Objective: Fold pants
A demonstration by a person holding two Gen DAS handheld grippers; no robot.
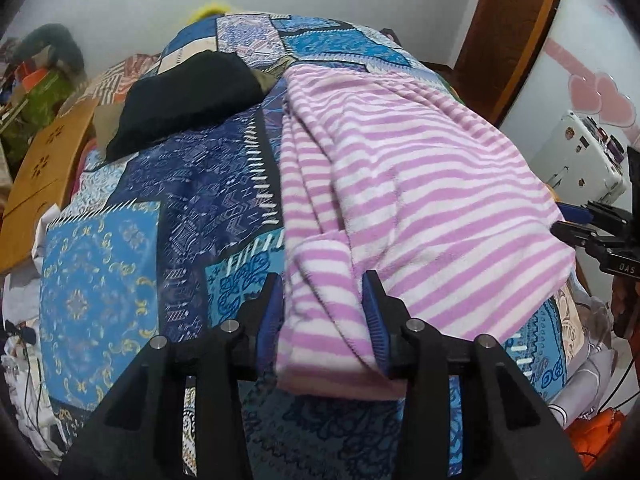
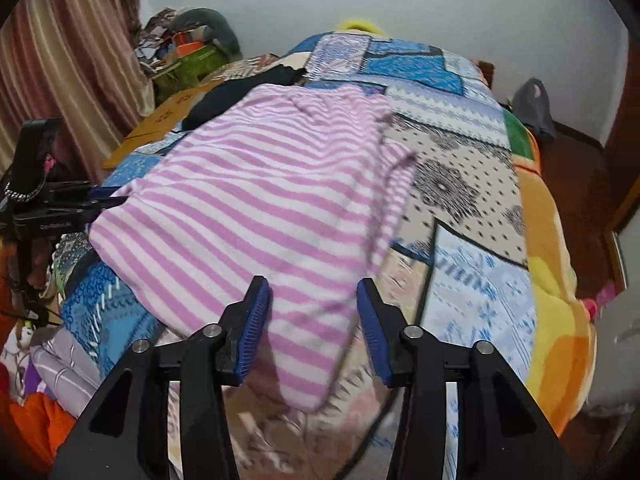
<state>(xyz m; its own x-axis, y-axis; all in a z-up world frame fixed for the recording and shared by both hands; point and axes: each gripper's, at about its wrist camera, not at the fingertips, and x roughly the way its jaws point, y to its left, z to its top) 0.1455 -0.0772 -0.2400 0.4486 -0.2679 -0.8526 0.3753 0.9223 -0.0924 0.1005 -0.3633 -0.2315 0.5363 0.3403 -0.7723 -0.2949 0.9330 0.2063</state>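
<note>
Both hand-held grippers straddle the striped pants' near edge — unpinched.

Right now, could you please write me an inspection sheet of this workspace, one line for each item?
Surface: bed with a patchwork blue cover, wrinkled.
Job's things: pink striped pants lying spread on the cover, near end toward both tools.
Clutter: black folded cloth beside the pants; wooden board at the bed's edge; a pile of things by the wall.
Grippers: left tool open, pants edge between the pads; right tool open, pants hem between the pads.
Cables: thin wires beside the bed.
Surroundings: white wall, striped curtain, wooden door frame.
</note>
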